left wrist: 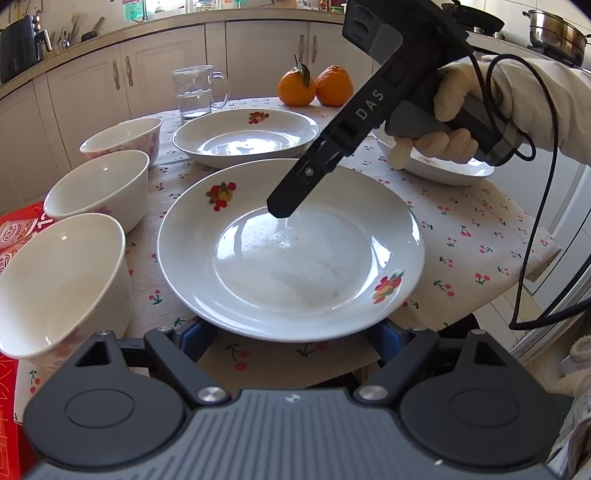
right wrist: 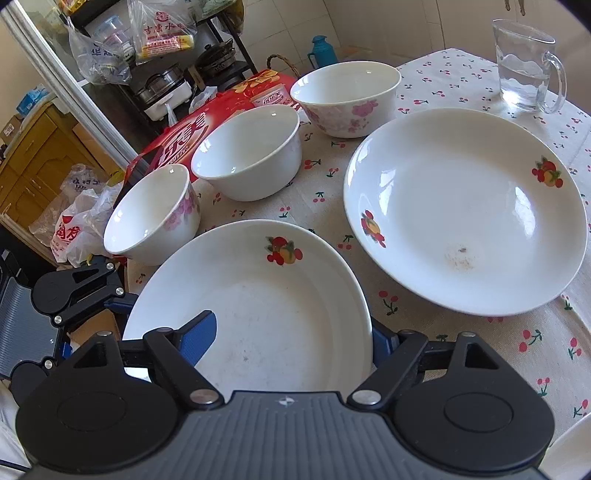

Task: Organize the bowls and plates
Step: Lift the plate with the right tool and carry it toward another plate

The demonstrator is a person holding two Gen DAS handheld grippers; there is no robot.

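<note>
Left wrist view: my left hand-held gripper (left wrist: 291, 334) sits spread apart under the centre plate (left wrist: 258, 295); my right hand-held gripper (left wrist: 282, 212) reaches into it.

Right wrist view: its fingers (right wrist: 201, 332) straddle the lower-centre plate (right wrist: 280, 295); whether clamped, I cannot tell.

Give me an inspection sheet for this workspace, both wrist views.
Surface: table under cherry-print cloth.
Job's things: near plate, far plate with a faint smudge, third plate partly hidden; three bowls in a row, unstacked.
Clutter: glass mug holding water, two oranges, red box.
Grippers: left gripper open at near plate's edge; right gripper open, straddling its rim.
Cables: black cable hangs past the table edge.
Surroundings: cabinets, steel pot, shelf with bags.
</note>
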